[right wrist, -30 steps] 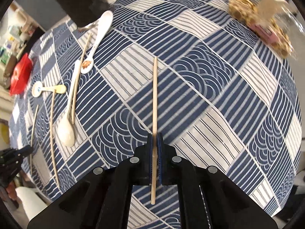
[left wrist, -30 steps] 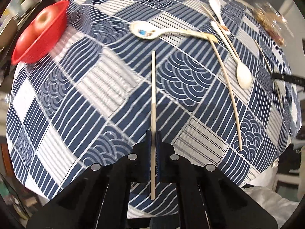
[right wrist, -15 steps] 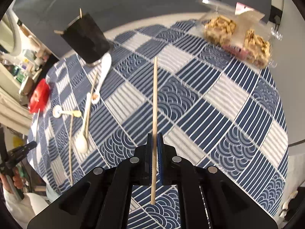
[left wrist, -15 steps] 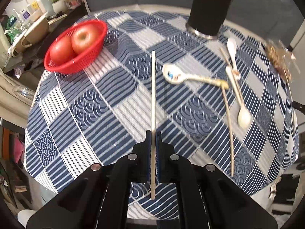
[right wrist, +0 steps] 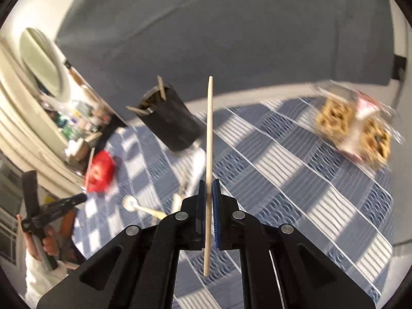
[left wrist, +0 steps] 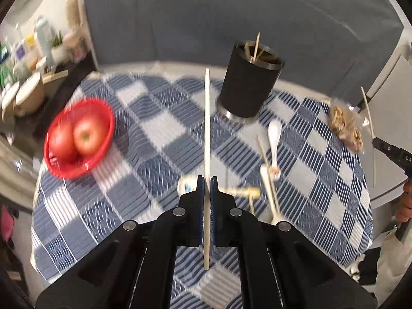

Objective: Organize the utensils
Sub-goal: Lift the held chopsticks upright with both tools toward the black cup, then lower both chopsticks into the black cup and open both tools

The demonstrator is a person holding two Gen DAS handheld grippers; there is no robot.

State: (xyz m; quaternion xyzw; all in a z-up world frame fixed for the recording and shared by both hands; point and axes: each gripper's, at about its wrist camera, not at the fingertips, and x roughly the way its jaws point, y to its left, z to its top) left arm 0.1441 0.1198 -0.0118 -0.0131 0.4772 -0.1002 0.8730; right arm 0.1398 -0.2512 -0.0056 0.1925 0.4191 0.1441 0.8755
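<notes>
My left gripper [left wrist: 206,180] is shut on a wooden chopstick [left wrist: 206,128], held in the air above the table and pointing towards the black utensil holder [left wrist: 248,87]. My right gripper [right wrist: 209,184] is shut on another wooden chopstick [right wrist: 209,128], also lifted, with the holder [right wrist: 170,126] ahead to its left. The holder has chopsticks in it. On the blue checked tablecloth [left wrist: 159,128] lie a white spoon [left wrist: 273,139], a patterned spoon [left wrist: 186,186] partly hidden by my fingers, a pale spoon [left wrist: 267,188] and loose chopsticks [left wrist: 262,149].
A red basket with two apples [left wrist: 79,136] stands at the table's left. A clear pack of biscuits [right wrist: 355,128] lies at the far right edge. A grey sofa is behind the table. Shelves with clutter are at the left.
Both grippers have risen and tilted up with their chopsticks, so the holder and the sofa behind it now show. Both views are motion-blurred.
</notes>
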